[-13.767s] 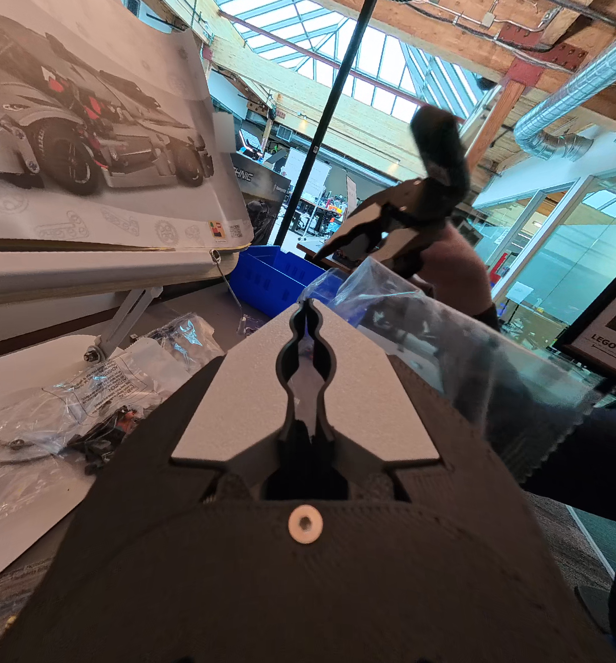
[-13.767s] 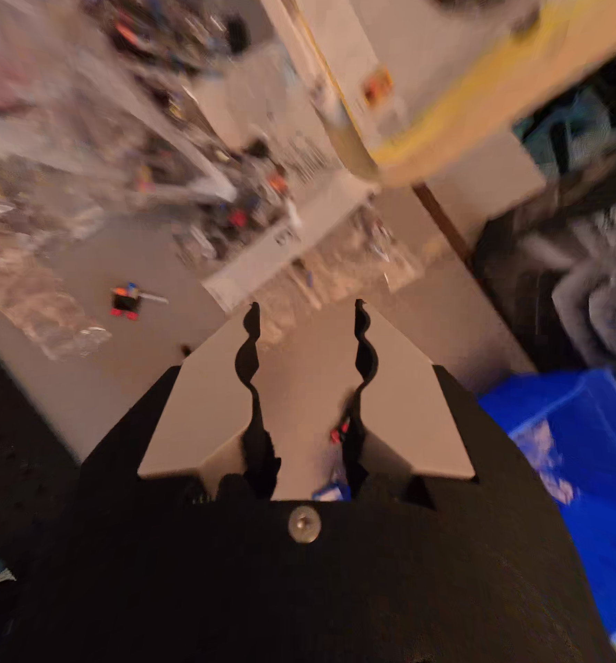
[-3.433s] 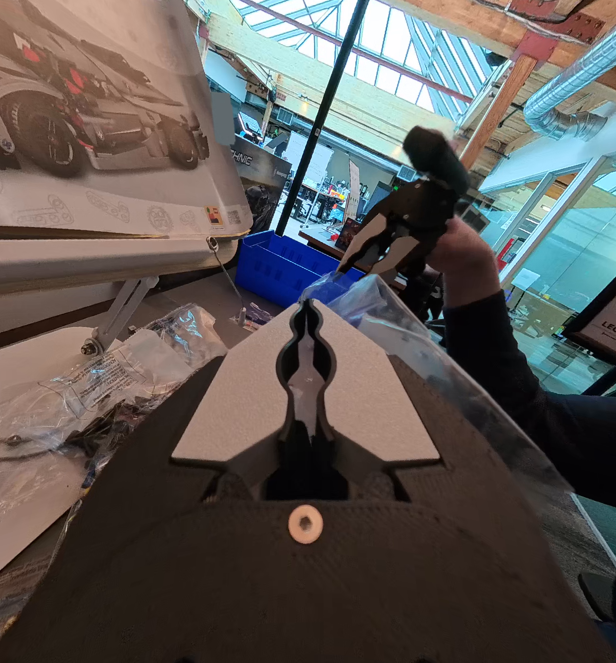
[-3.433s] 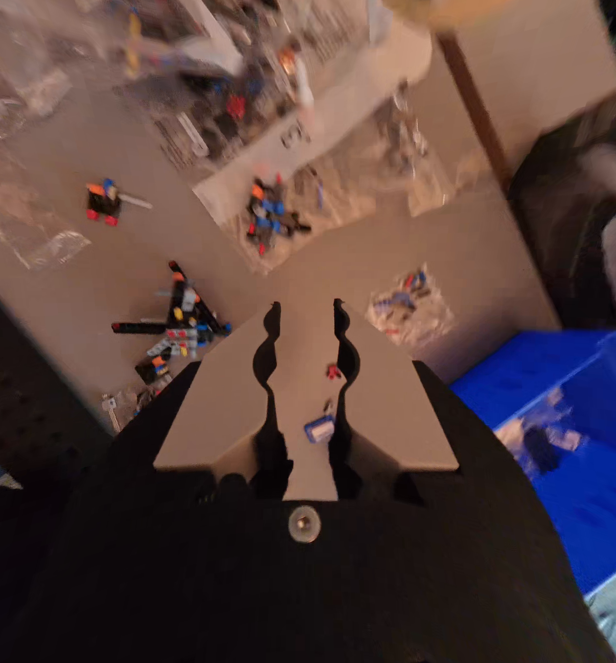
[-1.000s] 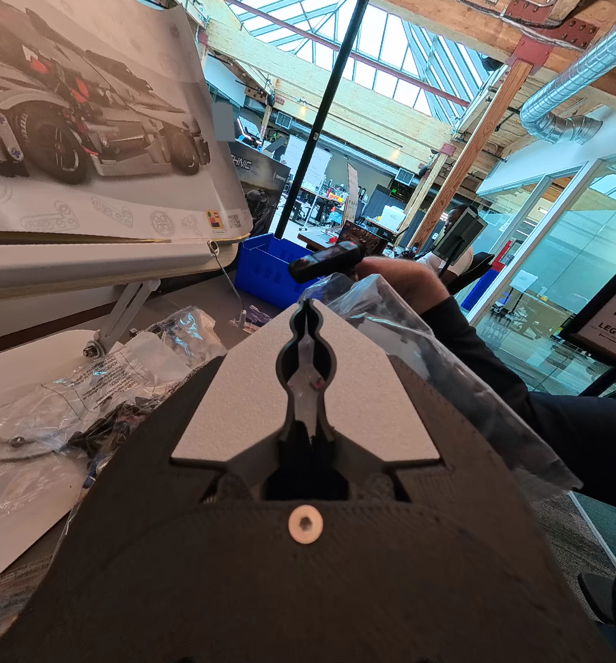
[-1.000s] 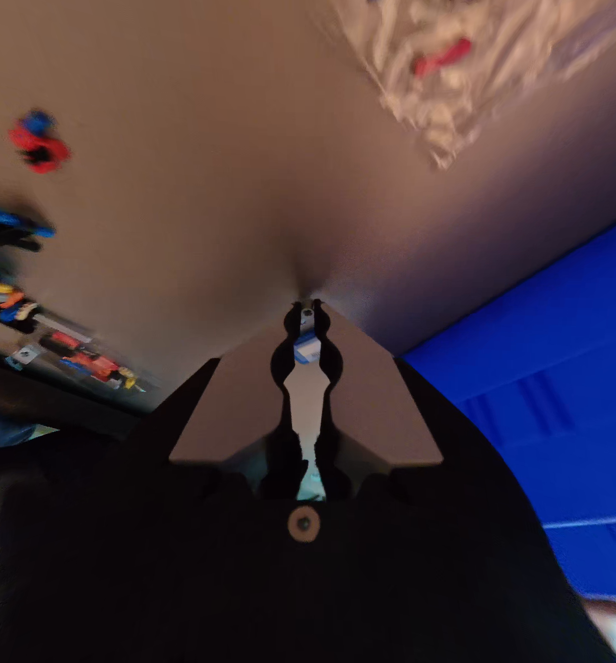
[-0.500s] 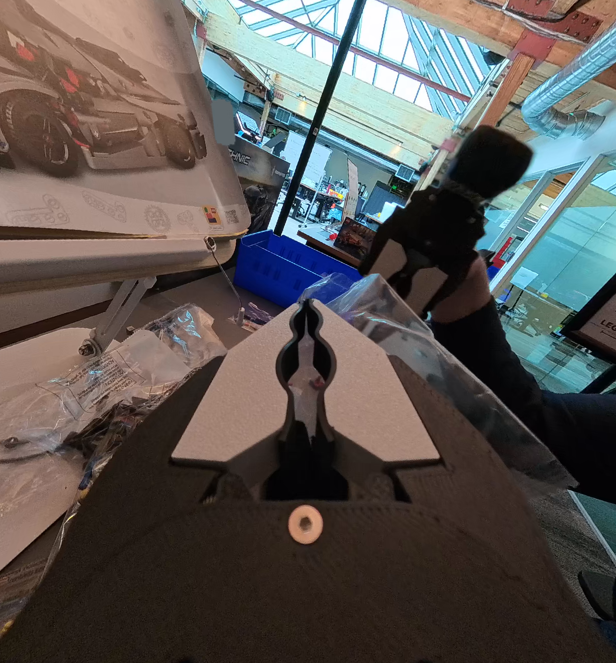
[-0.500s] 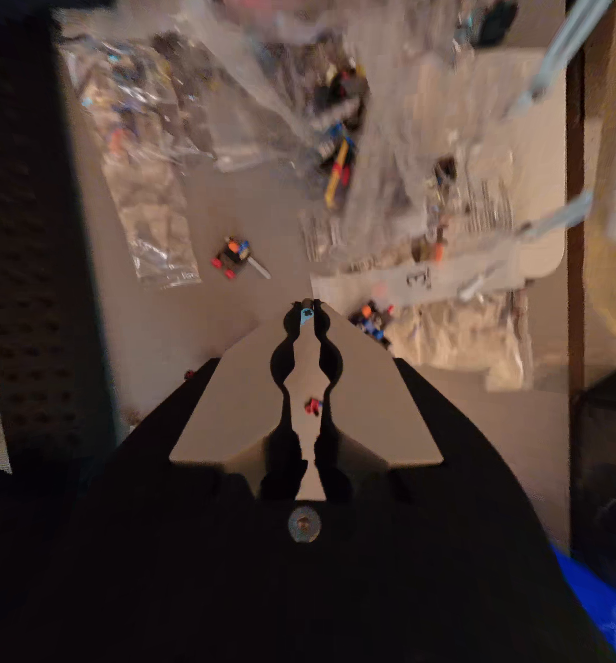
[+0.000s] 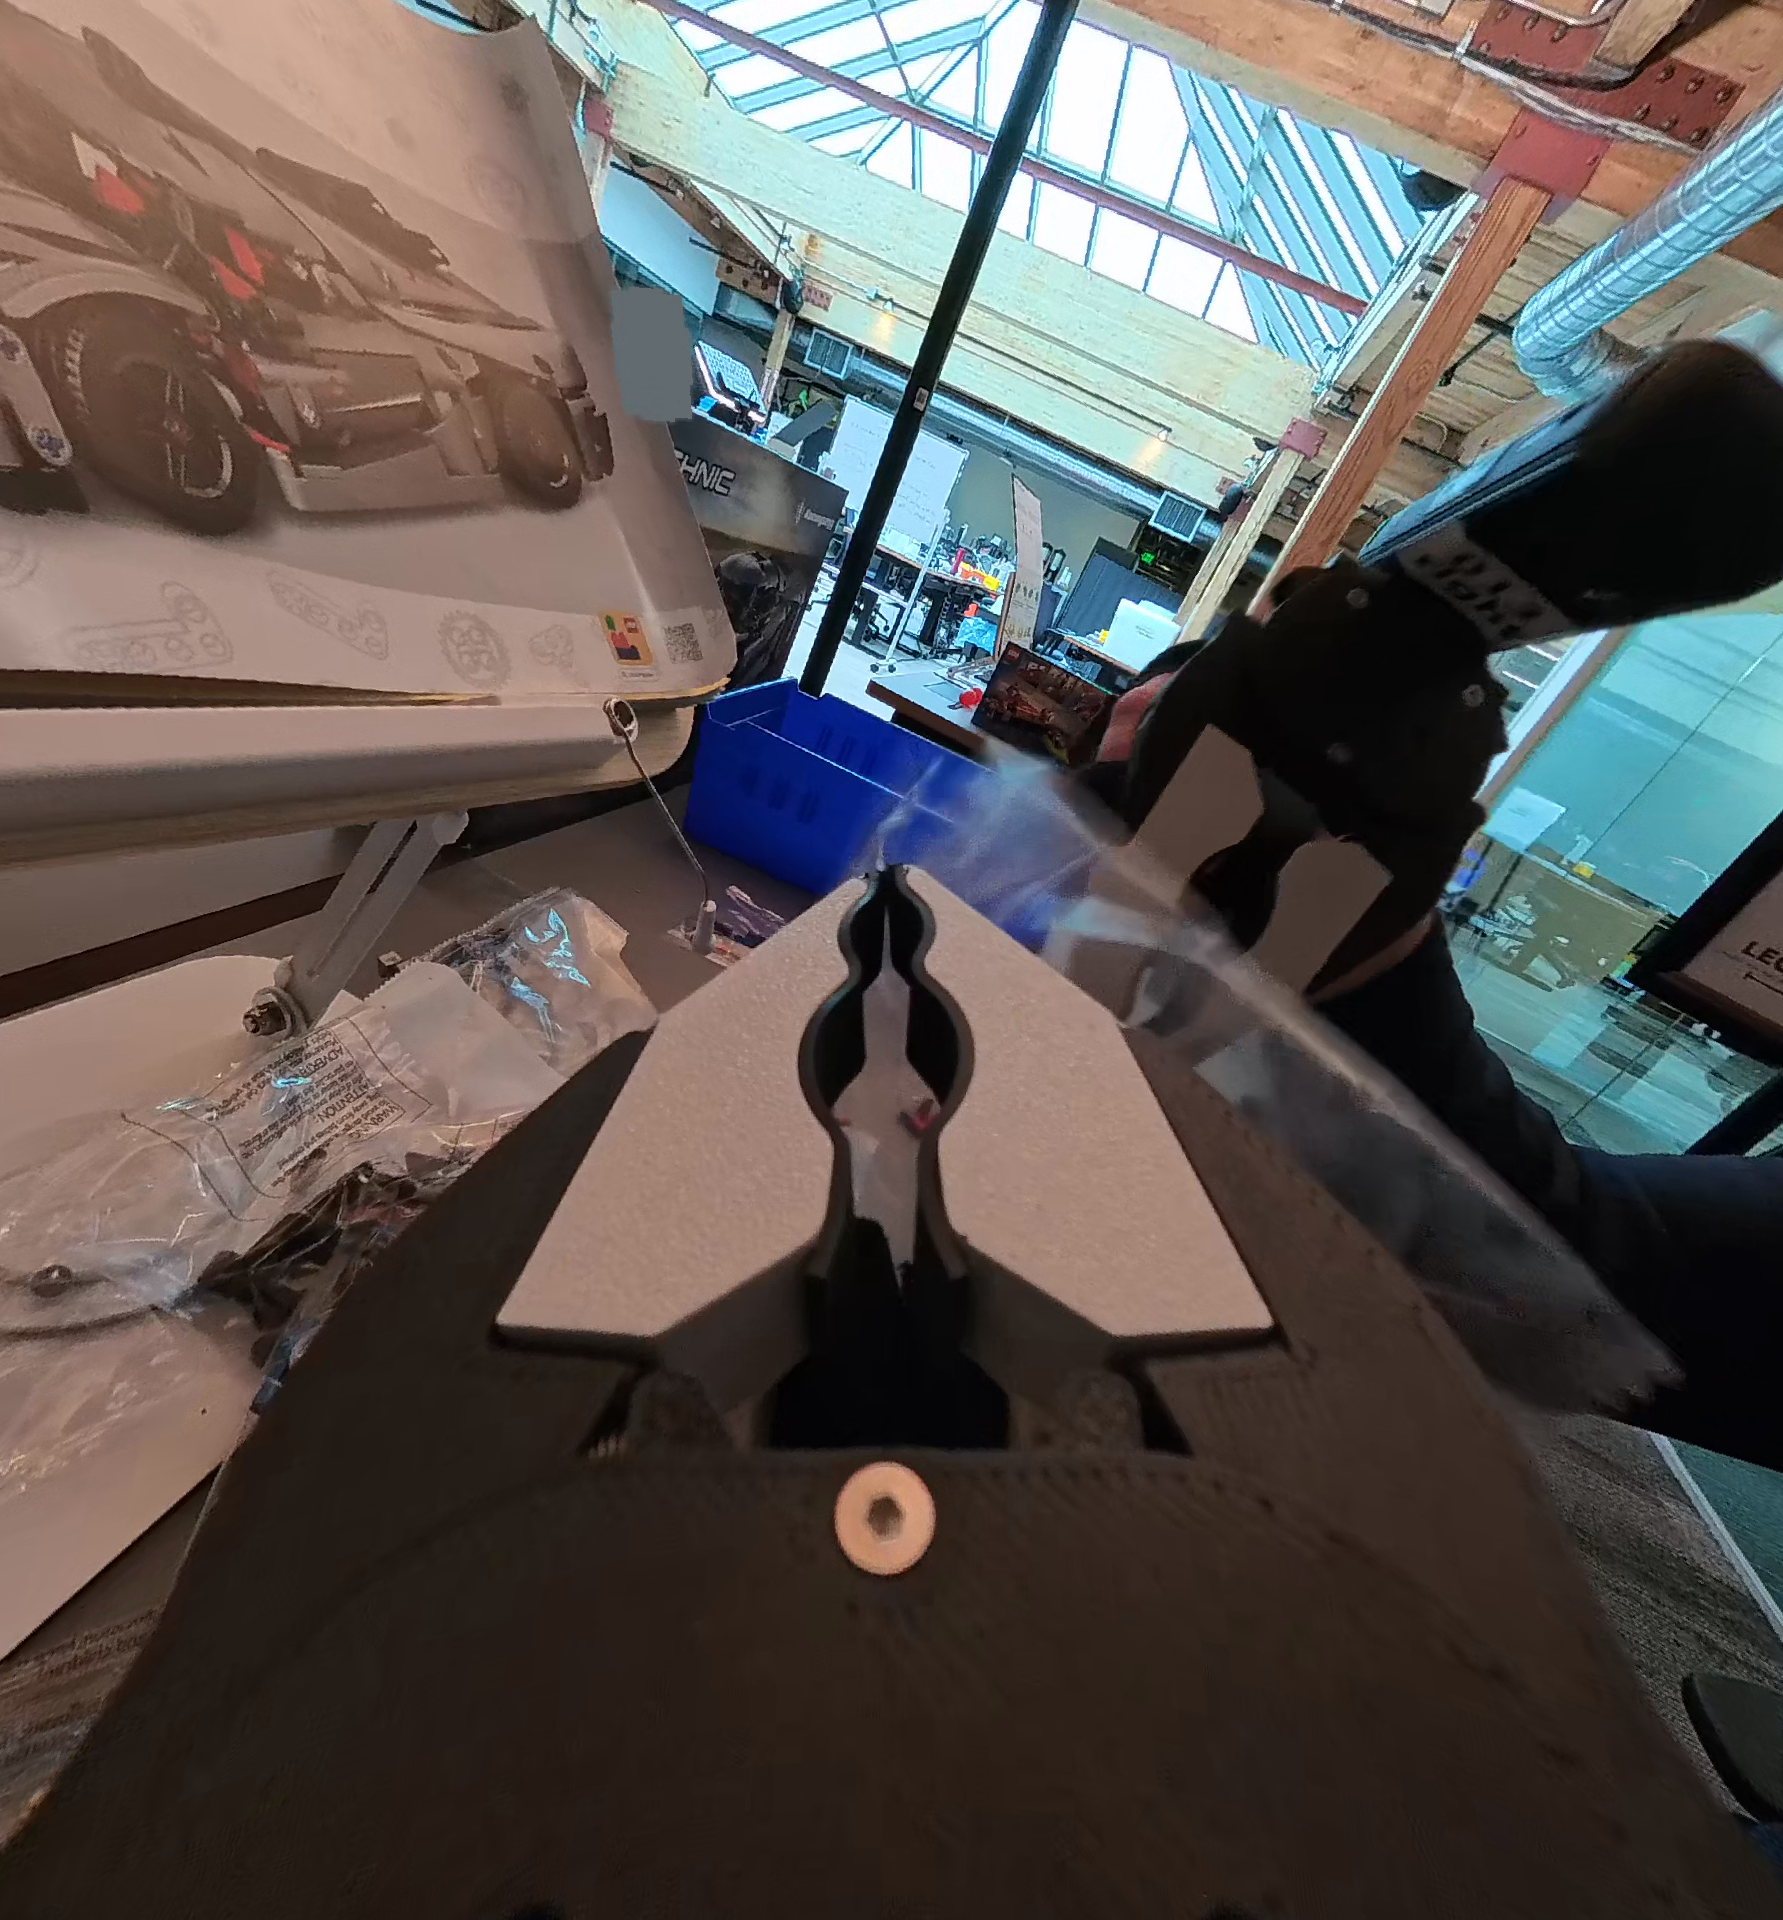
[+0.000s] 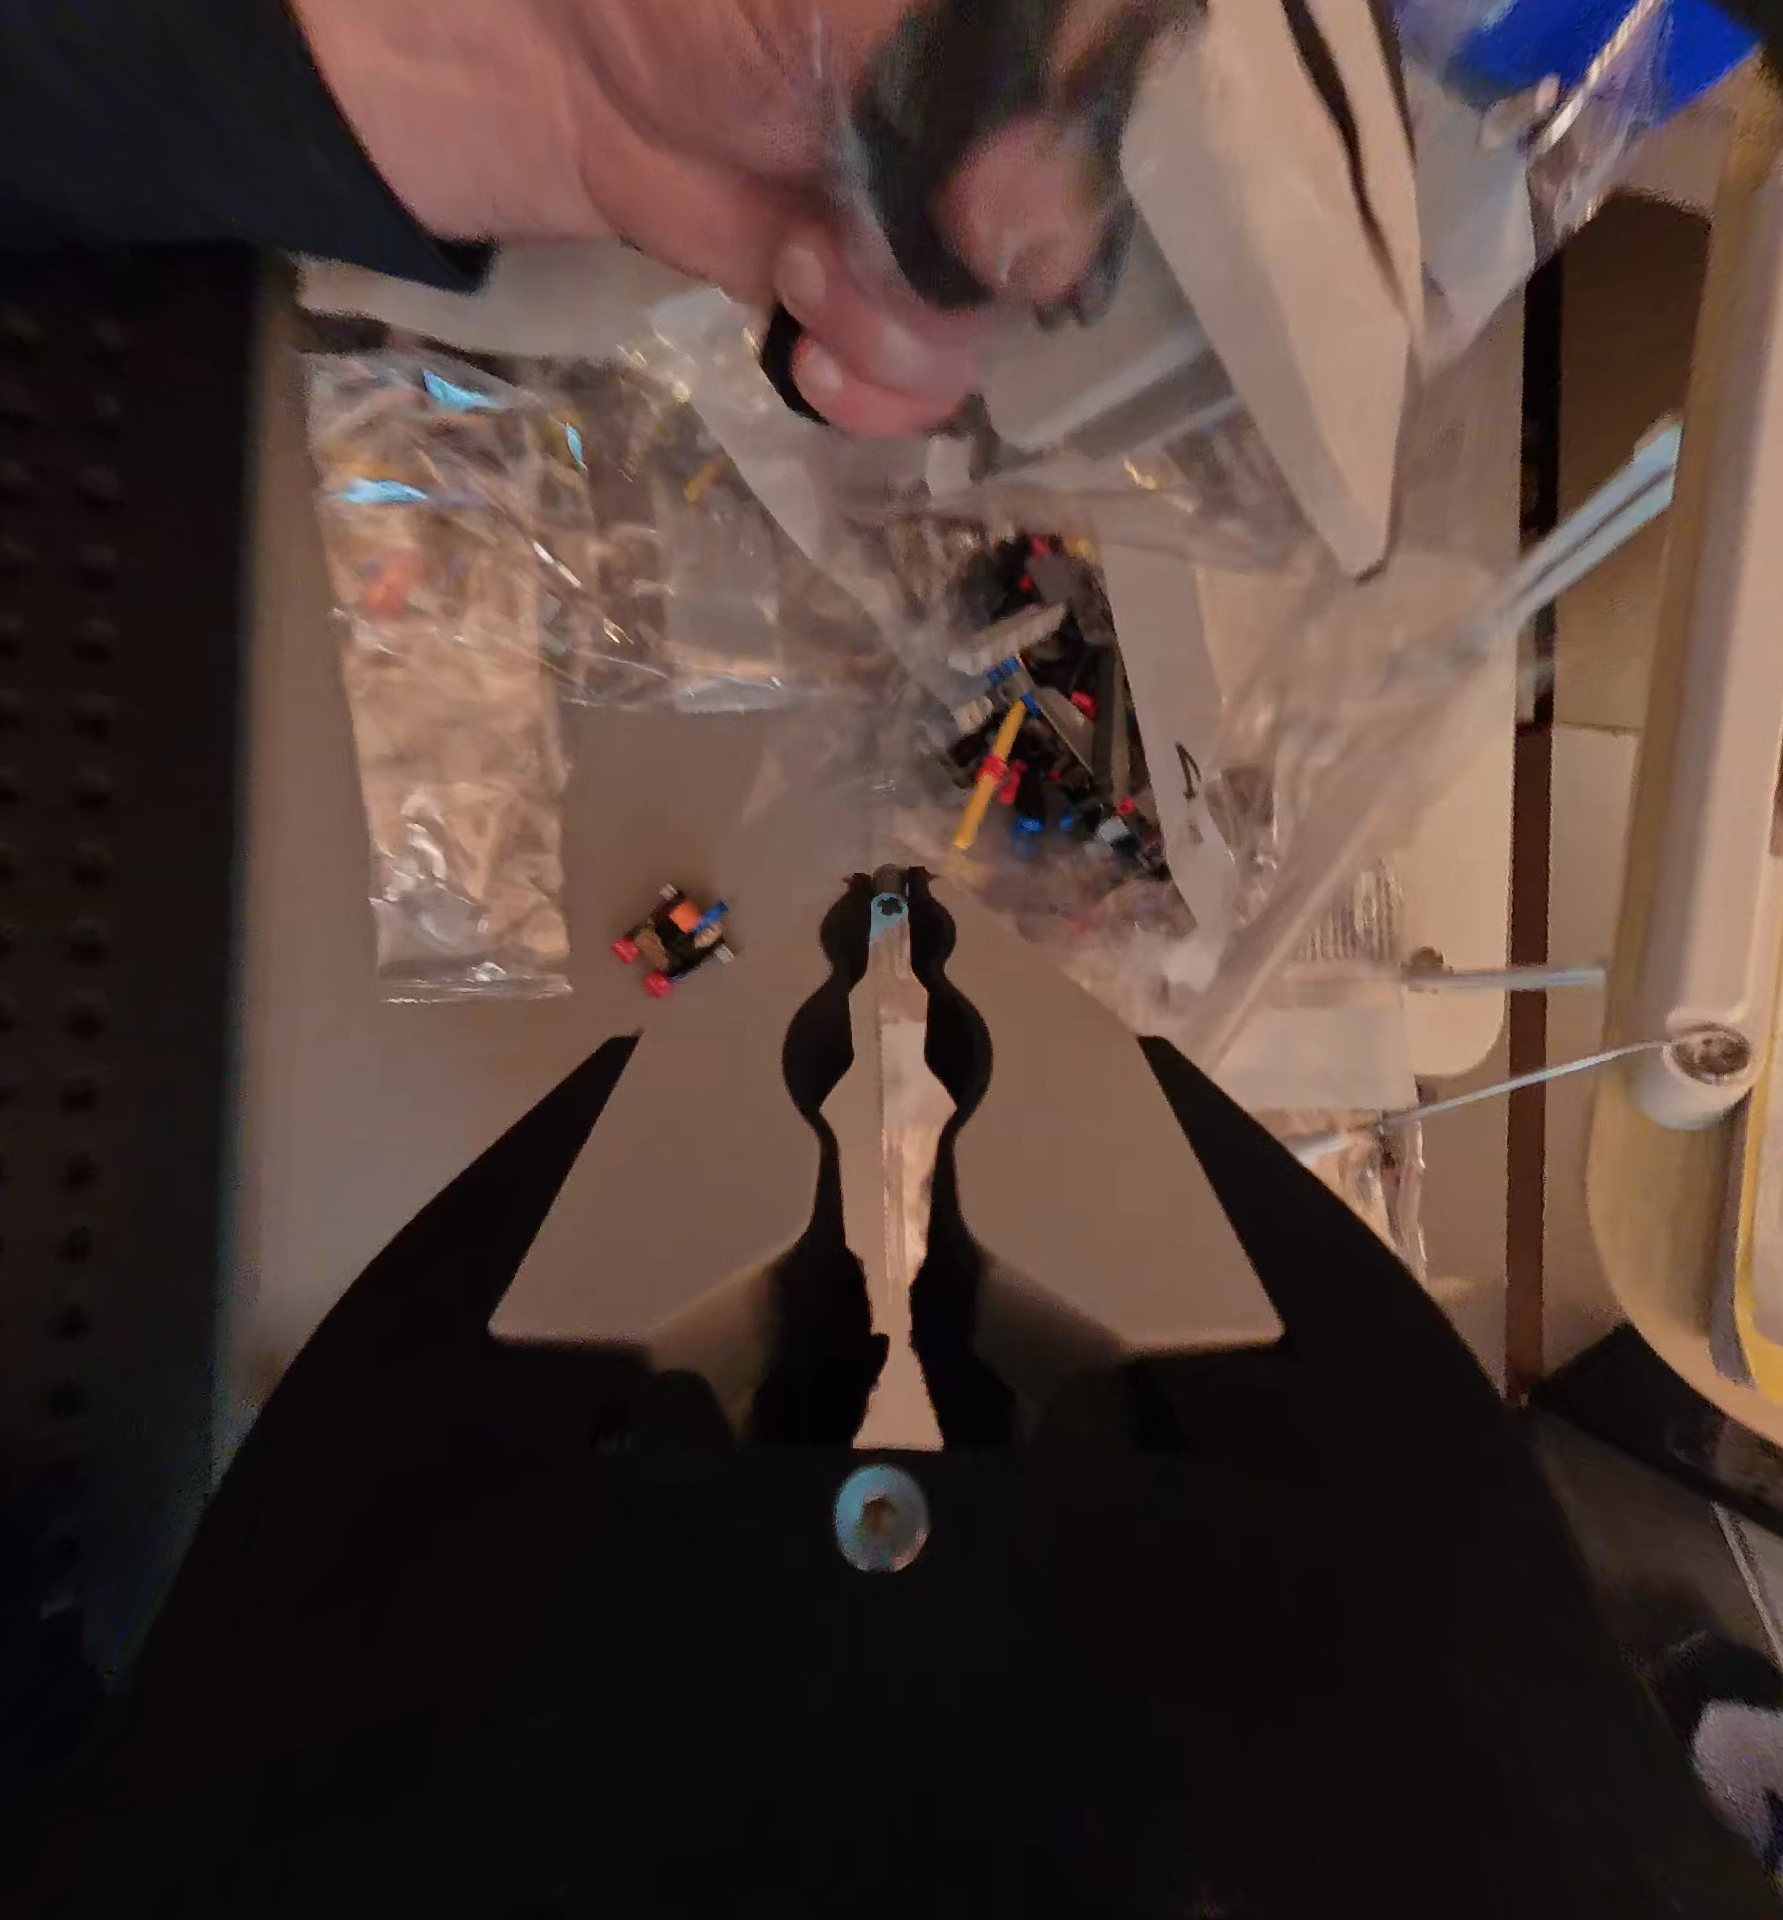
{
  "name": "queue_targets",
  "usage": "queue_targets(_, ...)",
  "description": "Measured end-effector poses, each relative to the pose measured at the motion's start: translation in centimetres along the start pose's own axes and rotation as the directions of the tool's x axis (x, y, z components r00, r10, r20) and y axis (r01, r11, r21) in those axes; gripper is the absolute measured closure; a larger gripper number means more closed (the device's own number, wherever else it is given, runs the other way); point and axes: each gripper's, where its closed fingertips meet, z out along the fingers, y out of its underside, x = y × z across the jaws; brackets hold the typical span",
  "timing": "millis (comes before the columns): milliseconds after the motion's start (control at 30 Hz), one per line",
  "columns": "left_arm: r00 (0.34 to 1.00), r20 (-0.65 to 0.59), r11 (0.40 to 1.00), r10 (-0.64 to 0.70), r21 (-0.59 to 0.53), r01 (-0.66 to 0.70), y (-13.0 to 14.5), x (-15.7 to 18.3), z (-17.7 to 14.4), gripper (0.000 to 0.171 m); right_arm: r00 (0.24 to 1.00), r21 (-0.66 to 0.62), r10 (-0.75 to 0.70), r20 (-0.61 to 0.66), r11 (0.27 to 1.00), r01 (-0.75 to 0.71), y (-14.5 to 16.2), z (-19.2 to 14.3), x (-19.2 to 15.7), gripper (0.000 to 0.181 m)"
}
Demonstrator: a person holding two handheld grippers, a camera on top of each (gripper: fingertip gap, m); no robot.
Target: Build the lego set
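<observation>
Left claw point(image 9: 885, 883) pinched closed on the edge of a clear plastic bag point(image 9: 1282, 1070), held up above the tabletop point(image 9: 575, 862) in front of the blue bin point(image 9: 793, 790). Right claw point(image 10: 885, 883) clamped on a small light-blue lego piece point(image 10: 883, 914) at its tips, raised high over the tabletop. Below: a small black, red and orange assembly point(image 10: 675, 940) beside heaps of part bags point(image 10: 451, 675).
</observation>
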Motion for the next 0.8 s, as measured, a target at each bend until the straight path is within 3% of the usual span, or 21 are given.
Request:
queue_targets(133, 1.0, -0.005, 1.0, 0.0, -0.013, 0.0, 0.4, 0.1, 0.3, 0.171, 0.999, 0.08, -0.032, -0.011, 0.996, 0.032, -2.1, -0.8, -0.5, 0.177)
queue_targets(300, 1.0, 0.0, 1.0, 0.004, -0.028, -0.004, 0.7, 0.0, 0.6, 0.171, 0.997, 0.008, 0.02, -0.073, 1.0, -0.019, -1.5, 1.6, 1.3, 0.169)
queue_targets(500, 1.0, 0.001, 1.0, 0.006, -0.02, -0.006, 0.5, 0.0, 0.3, 0.171, 0.996, 0.02, -0.003, -0.09, 1.0, 0.005, -1.7, 0.1, 1.1, 0.167)
queue_targets(633, 1.0, 0.002, 1.0, 0.009, -0.02, -0.009, 0.4, 0.0, 0.3, 0.171, 1.0, 0.049, -0.002, 0.013, 0.999, 0.002, -0.9, -1.3, -0.4, 0.176)
queue_targets(800, 1.0, 0.014, 1.0, 0.007, -0.005, -0.007, 0.0, -0.3, -0.1, 0.171, 0.991, -0.029, 0.015, 0.133, 1.0, -0.012, 1.9, -1.5, -2.1, 0.18)
